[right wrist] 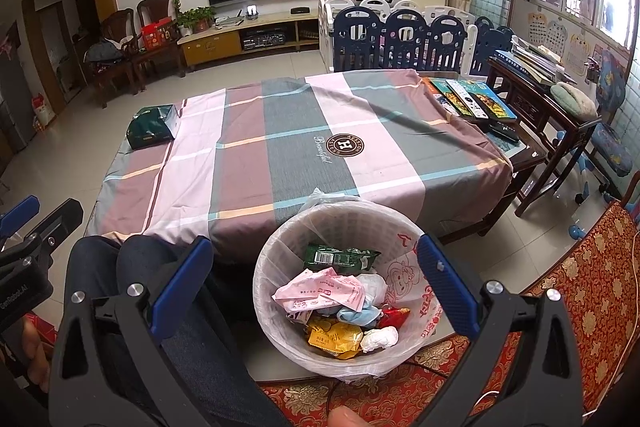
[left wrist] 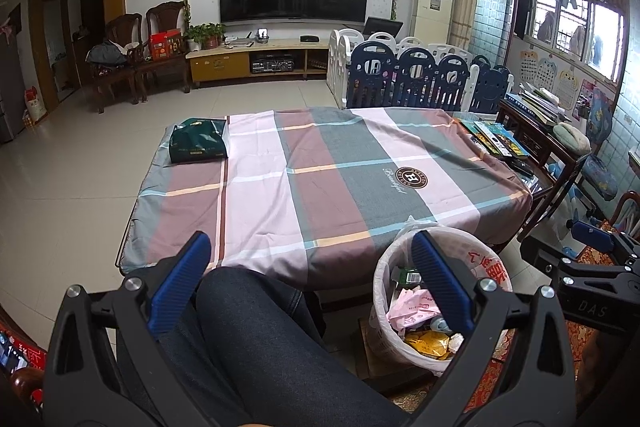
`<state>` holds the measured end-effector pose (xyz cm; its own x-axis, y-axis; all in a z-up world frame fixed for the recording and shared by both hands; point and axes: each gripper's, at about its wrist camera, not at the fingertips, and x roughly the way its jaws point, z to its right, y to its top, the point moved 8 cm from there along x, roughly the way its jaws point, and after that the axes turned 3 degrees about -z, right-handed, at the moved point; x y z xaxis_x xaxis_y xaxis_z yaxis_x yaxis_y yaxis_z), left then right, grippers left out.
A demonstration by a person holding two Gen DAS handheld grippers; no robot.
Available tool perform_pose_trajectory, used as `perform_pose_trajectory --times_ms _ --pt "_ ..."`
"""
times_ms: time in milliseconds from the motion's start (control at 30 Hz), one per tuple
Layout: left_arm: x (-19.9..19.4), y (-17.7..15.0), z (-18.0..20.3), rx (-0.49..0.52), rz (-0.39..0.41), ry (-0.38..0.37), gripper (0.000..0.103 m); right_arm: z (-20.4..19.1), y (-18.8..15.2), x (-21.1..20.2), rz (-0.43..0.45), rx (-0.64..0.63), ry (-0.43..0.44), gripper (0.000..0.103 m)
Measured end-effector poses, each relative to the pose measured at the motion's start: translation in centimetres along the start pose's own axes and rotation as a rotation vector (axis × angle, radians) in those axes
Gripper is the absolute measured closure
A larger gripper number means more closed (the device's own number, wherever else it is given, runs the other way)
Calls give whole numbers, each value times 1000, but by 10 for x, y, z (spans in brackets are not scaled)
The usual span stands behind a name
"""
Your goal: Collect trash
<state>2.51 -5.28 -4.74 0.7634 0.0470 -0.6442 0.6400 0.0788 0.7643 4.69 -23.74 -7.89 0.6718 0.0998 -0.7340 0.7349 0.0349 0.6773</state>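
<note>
A white bin [right wrist: 280, 259] lined with a plastic bag stands on the floor at the table's near edge. It holds several wrappers: a green packet [right wrist: 340, 257], pink wrappers [right wrist: 320, 293], a yellow packet [right wrist: 334, 339]. My right gripper [right wrist: 314, 247] hangs open above the bin, nothing between its blue pads. My left gripper [left wrist: 312, 241] is open too, held over a person's knee [left wrist: 248, 307], with the bin [left wrist: 384, 267] beside its right finger. The plaid tablecloth [left wrist: 320, 163] bears only a dark green tissue pack [left wrist: 200, 143] at its far left.
Books and remotes [right wrist: 468, 99] lie at the table's far right end. A dark wooden side table [right wrist: 552, 99] stands to the right. A red patterned seat [right wrist: 580, 287] is at the near right. A child's playpen fence [left wrist: 412, 75] stands behind the table.
</note>
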Motion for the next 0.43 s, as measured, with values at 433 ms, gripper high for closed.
perform_pose_trajectory --times_ms 433 --pt "11 -2 -9 -7 -27 37 3 1 4 -3 19 10 17 3"
